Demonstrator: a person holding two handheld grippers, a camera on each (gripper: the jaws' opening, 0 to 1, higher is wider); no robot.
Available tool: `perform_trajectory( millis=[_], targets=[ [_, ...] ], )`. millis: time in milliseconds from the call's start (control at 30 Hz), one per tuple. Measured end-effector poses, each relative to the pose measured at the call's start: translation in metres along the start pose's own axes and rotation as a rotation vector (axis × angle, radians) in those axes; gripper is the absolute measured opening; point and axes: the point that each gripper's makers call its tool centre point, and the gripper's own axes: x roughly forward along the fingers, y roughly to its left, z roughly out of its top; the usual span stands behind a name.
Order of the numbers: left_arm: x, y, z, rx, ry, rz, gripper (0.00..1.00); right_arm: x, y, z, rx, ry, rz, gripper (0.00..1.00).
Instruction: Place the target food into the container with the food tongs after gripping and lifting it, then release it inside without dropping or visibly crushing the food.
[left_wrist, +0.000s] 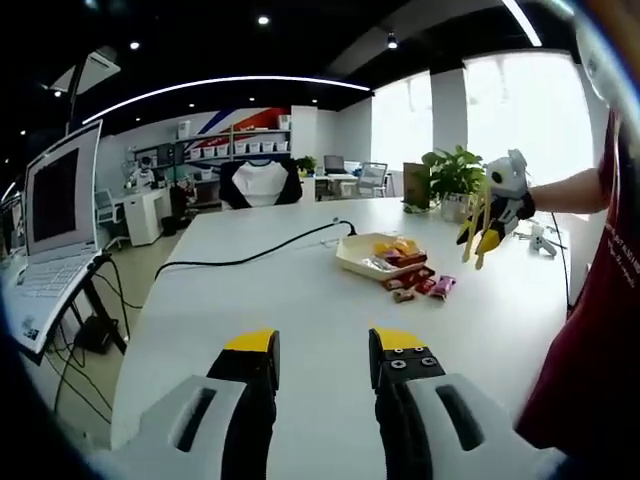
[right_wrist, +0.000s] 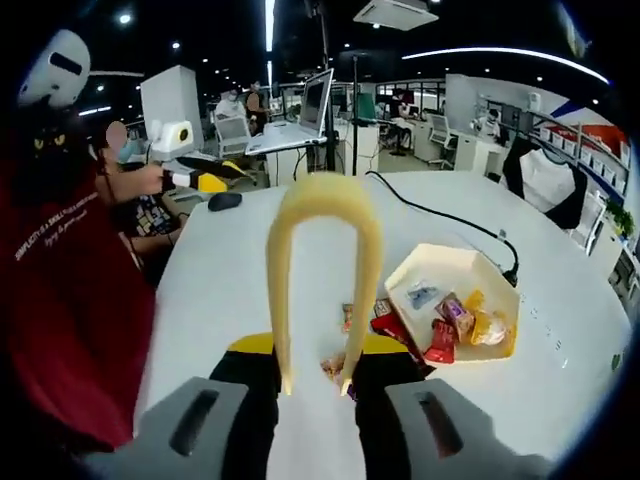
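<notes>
A cream tray (left_wrist: 352, 259) with several wrapped snacks (left_wrist: 398, 250) sits on the white table (left_wrist: 280, 300). A few loose snack packets (left_wrist: 420, 285) lie beside it. My left gripper (left_wrist: 322, 350) is low over the near table, open with nothing between its yellow-tipped jaws. My right gripper (left_wrist: 500, 200) hangs above the tray's right side, holding yellow food tongs (left_wrist: 478, 235). In the right gripper view, that gripper (right_wrist: 315, 372) is shut on the tongs (right_wrist: 320, 240), whose bend points away. Beyond the tongs are the tray (right_wrist: 430, 262) and loose snacks (right_wrist: 385, 325). The left gripper (right_wrist: 215, 182) is at the far left.
A black cable (left_wrist: 250, 258) crosses the table toward the tray. A laptop (left_wrist: 60, 215) stands on a side stand to the left. A potted plant (left_wrist: 455, 175) is at the far table edge. A person in a red shirt (right_wrist: 70, 300) stands close, and a black mouse (right_wrist: 225, 200) lies near the table edge.
</notes>
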Motion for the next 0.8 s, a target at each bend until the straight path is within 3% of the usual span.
perform_trajectory(
  millis=[467,633,800],
  targets=[
    [0.004,0.002,-0.003,0.013,0.056,0.04,0.37,0.032,-0.01,-0.005,-0.114,-0.005,0.127,0.21],
    [0.006,0.001,-0.004,0.023,0.075,0.047,0.37,0.037,-0.013,-0.016,-0.161,0.015,0.172,0.22],
    [0.009,-0.001,0.001,-0.018,0.058,0.047,0.37,0.038,-0.02,-0.023,-0.172,0.013,0.196,0.23]
  ],
)
